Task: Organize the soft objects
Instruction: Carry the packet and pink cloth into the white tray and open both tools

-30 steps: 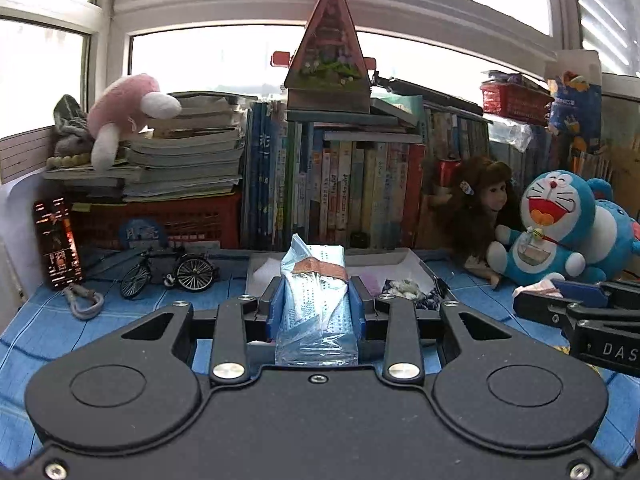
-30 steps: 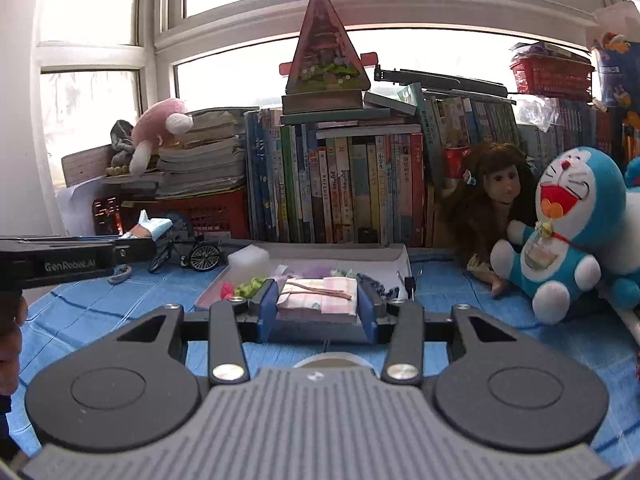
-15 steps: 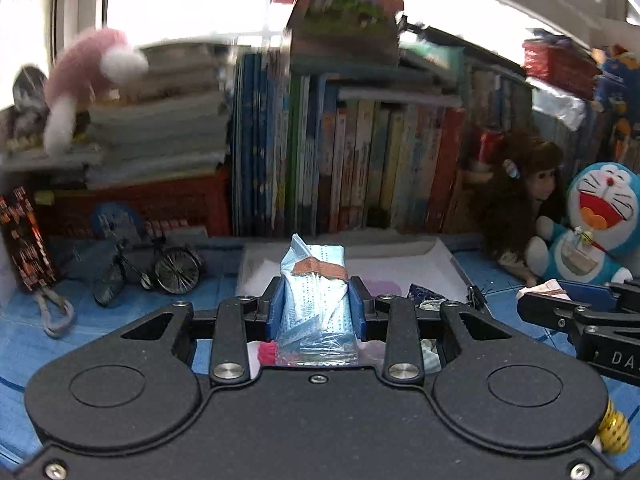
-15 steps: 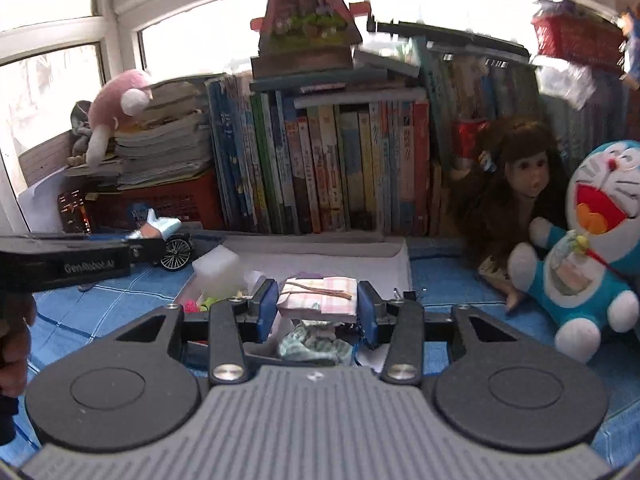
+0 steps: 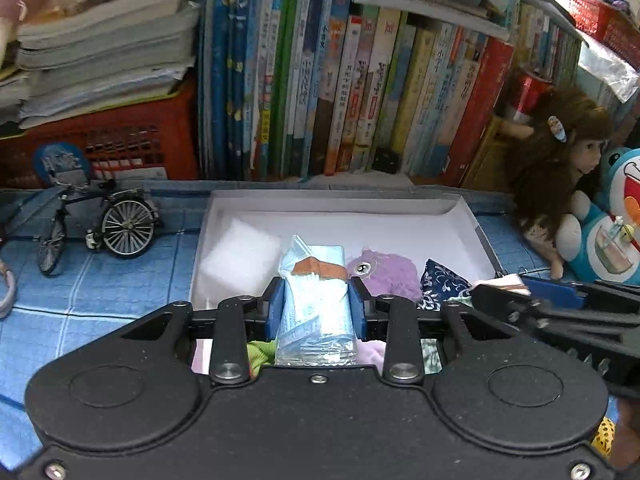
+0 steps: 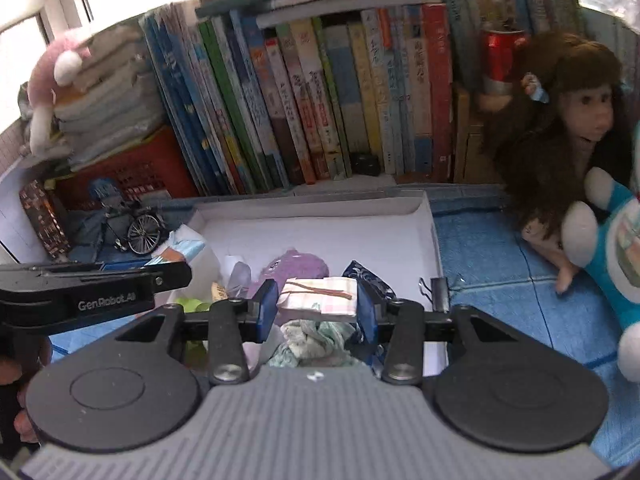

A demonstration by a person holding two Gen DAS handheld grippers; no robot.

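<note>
My left gripper [image 5: 316, 300] is shut on a pack of light blue face masks [image 5: 314, 304] in clear wrap, held above the near part of a white box [image 5: 340, 204]. My right gripper [image 6: 316, 300] is shut on a folded pink checked cloth [image 6: 320, 298] bound with a rubber band, over the same box [image 6: 312, 210]. In the box lie a purple plush [image 5: 384, 274], a white foam block [image 5: 238, 258], a dark blue patterned pouch [image 5: 440, 282], green items and a pale green cloth [image 6: 312, 340]. The right gripper shows in the left view [image 5: 560, 308].
A row of books [image 5: 360, 92] and a red crate [image 5: 108, 148] stand behind the box. A model bicycle [image 5: 100, 228] sits on the blue cloth at left. A brown-haired doll [image 6: 560, 120] and a blue Doraemon plush [image 6: 616, 240] sit at right. A binder clip [image 6: 438, 290] is on the box's right rim.
Both grippers have moved forward and tipped down over the white box, still holding their items. The box's contents now show below them.
</note>
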